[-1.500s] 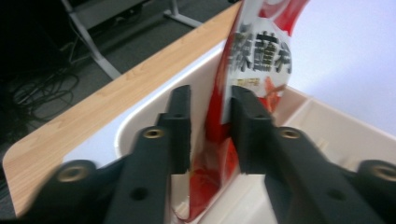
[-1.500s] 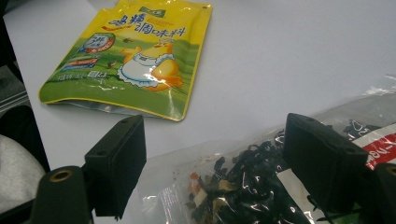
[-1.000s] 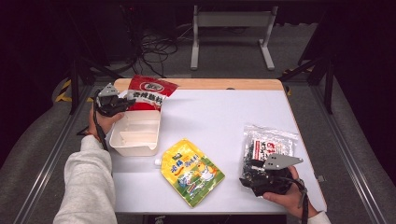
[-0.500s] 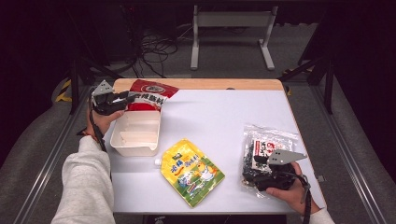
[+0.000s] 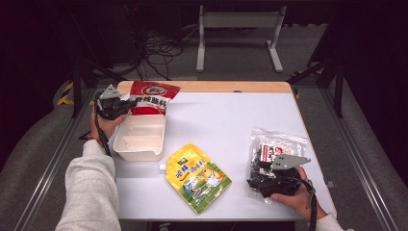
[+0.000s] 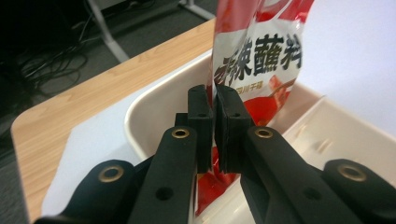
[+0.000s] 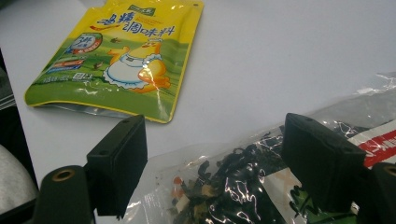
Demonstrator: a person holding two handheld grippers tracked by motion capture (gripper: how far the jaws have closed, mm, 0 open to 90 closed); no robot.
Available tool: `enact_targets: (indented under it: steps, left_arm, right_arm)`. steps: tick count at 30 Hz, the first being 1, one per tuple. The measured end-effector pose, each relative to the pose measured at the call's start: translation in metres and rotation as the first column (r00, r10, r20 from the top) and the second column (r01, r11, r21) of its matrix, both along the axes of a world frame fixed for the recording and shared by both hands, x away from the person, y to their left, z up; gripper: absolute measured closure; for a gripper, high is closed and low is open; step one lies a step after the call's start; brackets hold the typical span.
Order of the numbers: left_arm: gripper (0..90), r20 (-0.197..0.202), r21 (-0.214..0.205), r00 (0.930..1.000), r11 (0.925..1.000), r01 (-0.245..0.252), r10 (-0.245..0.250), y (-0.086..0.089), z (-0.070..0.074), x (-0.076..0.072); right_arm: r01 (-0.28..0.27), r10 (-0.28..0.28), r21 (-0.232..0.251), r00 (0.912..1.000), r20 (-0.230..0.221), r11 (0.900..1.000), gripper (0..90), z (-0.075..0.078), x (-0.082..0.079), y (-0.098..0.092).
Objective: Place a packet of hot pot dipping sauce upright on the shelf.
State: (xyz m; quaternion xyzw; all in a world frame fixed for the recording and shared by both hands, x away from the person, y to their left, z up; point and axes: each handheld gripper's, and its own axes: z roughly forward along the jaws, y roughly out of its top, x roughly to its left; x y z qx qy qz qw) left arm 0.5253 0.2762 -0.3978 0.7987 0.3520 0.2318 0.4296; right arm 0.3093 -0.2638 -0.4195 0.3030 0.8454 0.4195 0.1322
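Two hand-held grippers work at a white counter (image 5: 226, 120). Red pouch (image 5: 150, 98): long axis running away from the person, far end over the counter's wooden edge, near end dipping into the white tray (image 5: 139, 142). Left hand-held gripper (image 6: 214, 105): jaws have just closed, clamped on the pouch's edge. Right hand-held gripper (image 7: 215, 163): jaws wide apart, resting over a clear bag of dark dried pieces (image 5: 276, 144). Yellow pouch (image 5: 197, 175): flat between tray and bag, lying diagonally.

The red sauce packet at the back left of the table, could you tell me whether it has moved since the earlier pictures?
Yes. The red sauce packet has shifted slightly left relative to the white container, pinched by the left gripper, whose jaws have just been closing.
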Motion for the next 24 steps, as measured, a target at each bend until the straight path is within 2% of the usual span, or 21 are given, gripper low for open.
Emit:
enact_targets:
  steps: [2,4,6,9,14,16,17,19,21,23,24]
  left_arm:
    - [86.0,-0.012,0.009,0.9999,0.9999,-0.010,0.010,0.002,-0.003,0.002]
    - [86.1,-0.024,-0.001,0.9996,0.9999,-0.012,0.012,0.005,-0.004,0.002]
    - [86.1,-0.017,0.035,0.9998,0.9994,-0.009,0.010,0.000,-0.002,0.001]
    - [85.9,-0.041,0.041,0.9990,0.9990,-0.014,0.016,0.002,-0.002,0.002]
    - [84.4,-0.045,0.058,0.9986,0.9980,-0.025,0.028,0.000,0.000,0.000]
    - [74.2,-0.043,0.060,0.9983,0.9975,-0.037,0.040,0.000,0.001,-0.002]
    - [71.9,-0.038,0.052,0.9974,0.9969,-0.059,0.061,0.002,0.003,-0.003]
    - [72.1,-0.033,0.021,0.9981,0.9985,-0.051,0.051,0.006,0.004,-0.006]
    - [66.1,-0.009,-0.020,0.9971,0.9970,-0.075,0.075,0.011,0.008,-0.014]
    - [61.8,0.000,-0.021,0.9962,0.9960,-0.087,0.087,0.012,0.009,-0.018]
    - [59.5,0.007,-0.033,0.9939,0.9935,-0.109,0.110,0.014,0.010,-0.027]
  right_arm:
    - [-0.004,0.004,-0.004,1.0000,0.001,1.0000,22.6,0.000,0.000,0.001]
    - [-0.003,0.003,-0.005,1.0000,0.003,1.0000,22.6,0.000,-0.001,0.001]
    - [-0.002,0.002,-0.005,1.0000,0.005,1.0000,22.6,0.001,0.000,0.001]
    - [0.010,-0.009,-0.002,0.9999,0.008,1.0000,22.6,0.002,0.002,0.000]
    - [0.016,-0.016,-0.001,0.9996,0.023,0.9999,22.6,0.008,0.004,0.001]
    - [0.018,-0.018,0.005,0.9993,0.034,0.9998,22.5,0.011,0.005,0.000]
    - [0.026,-0.027,0.009,0.9986,0.045,0.9996,22.6,0.014,0.008,-0.002]
    - [0.028,-0.029,0.011,0.9985,0.047,0.9995,22.7,0.015,0.009,-0.003]
    - [0.032,-0.032,0.018,0.9983,0.048,0.9993,22.8,0.018,0.012,-0.005]
    - [0.034,-0.035,0.018,0.9982,0.049,0.9992,22.9,0.018,0.014,-0.005]
    - [0.033,-0.033,0.014,0.9982,0.049,0.9994,22.9,0.017,0.015,-0.005]
